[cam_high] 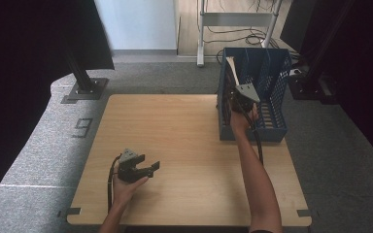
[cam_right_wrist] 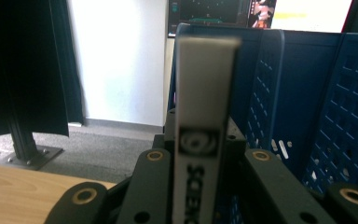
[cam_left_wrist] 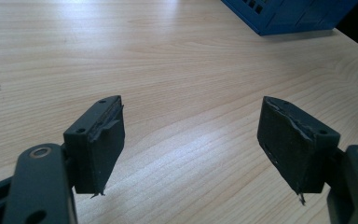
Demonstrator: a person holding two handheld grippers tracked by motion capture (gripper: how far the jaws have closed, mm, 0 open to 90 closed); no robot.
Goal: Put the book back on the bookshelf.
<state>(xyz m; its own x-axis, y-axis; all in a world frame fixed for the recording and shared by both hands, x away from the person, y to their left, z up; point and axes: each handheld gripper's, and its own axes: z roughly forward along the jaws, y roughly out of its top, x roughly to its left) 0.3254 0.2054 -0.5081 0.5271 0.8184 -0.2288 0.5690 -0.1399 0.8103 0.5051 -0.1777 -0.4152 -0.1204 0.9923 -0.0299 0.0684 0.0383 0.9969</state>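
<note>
High view: blue crate [cam_high: 273, 92] stands at the far right corner of the wooden surface [cam_high: 184, 145]. Right gripper [cam_high: 234, 92] is up at the crate's near-left wall, jaws pinching a thin white box [cam_high: 231, 65] that sticks up over the crate's rim, tilted. Left gripper [cam_high: 148, 167] rests low on the surface, well apart from the crate, toward the near left, jaws spread with nothing between

Left gripper view: both black pads [cam_left_wrist: 286, 140] stand wide apart over bare wood; a corner of the crate [cam_left_wrist: 289, 14] shows far ahead to the right

Right gripper view: the white box [cam_right_wrist: 203, 116] is clamped edge-on between the jaws, dark lettering on its edge, with the crate's perforated blue walls [cam_right_wrist: 307, 107] just behind it and to the right
</note>
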